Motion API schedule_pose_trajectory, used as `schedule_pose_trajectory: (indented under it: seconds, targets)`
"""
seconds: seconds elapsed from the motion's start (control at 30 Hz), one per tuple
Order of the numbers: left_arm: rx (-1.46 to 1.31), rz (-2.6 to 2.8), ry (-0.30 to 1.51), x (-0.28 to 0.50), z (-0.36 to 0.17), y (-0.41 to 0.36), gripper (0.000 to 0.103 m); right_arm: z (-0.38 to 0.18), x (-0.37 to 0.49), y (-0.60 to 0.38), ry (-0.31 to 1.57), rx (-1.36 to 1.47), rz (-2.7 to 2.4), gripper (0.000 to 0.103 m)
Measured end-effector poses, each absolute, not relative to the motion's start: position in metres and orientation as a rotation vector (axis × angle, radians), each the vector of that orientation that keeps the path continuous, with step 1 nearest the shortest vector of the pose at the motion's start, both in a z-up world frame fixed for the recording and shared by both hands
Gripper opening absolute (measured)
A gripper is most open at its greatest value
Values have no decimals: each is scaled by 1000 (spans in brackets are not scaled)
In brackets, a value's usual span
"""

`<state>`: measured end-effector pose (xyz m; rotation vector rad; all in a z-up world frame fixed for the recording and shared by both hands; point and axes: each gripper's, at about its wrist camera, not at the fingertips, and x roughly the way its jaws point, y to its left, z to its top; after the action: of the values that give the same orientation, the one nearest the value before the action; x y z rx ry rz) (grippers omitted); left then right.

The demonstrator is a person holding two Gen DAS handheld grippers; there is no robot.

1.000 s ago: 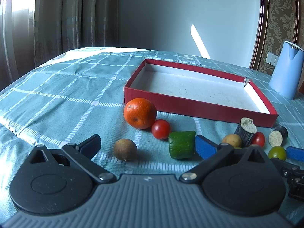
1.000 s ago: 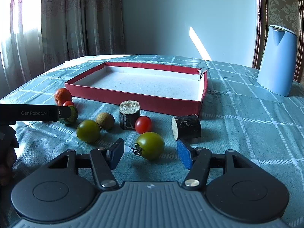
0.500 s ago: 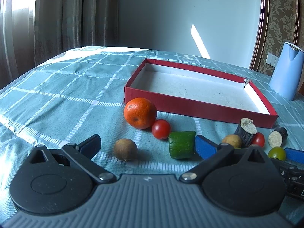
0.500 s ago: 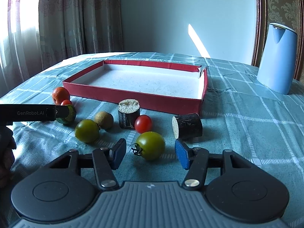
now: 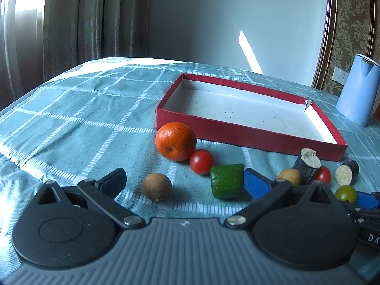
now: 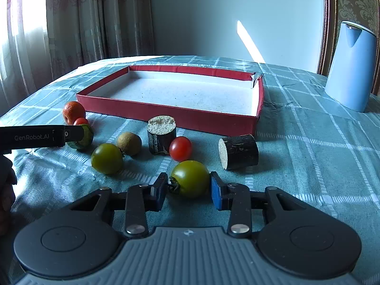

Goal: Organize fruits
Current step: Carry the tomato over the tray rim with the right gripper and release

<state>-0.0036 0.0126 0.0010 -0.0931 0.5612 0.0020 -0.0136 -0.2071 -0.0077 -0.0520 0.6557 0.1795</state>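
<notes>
The right gripper point(image 6: 188, 191) pinches a green tomato point(image 6: 190, 178) on the cloth point(image 6: 308, 156), near its front edge and short of the tray's point(image 6: 204, 118) near wall. Squeeze gently, lift straight up to clear that wall, and avoid the red tomato point(image 6: 180, 148) behind. The left gripper point(image 5: 185, 181) is spread wide around the kiwi point(image 5: 156, 186) and cucumber point(image 5: 226, 181), holding nothing.

We see fruit scattered on the cloth before an empty red tray point(image 6: 166, 116): an orange point(image 5: 175, 141) touching a red tomato point(image 5: 201, 165), a brown kiwi point(image 5: 157, 186), a green chunk point(image 5: 226, 181), two dark cut pieces, and a green tomato point(image 6: 190, 178) lying stem-left.
</notes>
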Motion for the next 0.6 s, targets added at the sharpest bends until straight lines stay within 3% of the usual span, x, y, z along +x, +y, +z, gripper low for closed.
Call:
schedule_pose_trajectory:
  seconds: [0.37,0.6]
  targets:
    - [-103,-4,564,-3,1,15,103,24,-25,-212,504,-18,229,32]
    - [-104,-6,563,-3,1,14,103,46,55,-230,499,14,156,32]
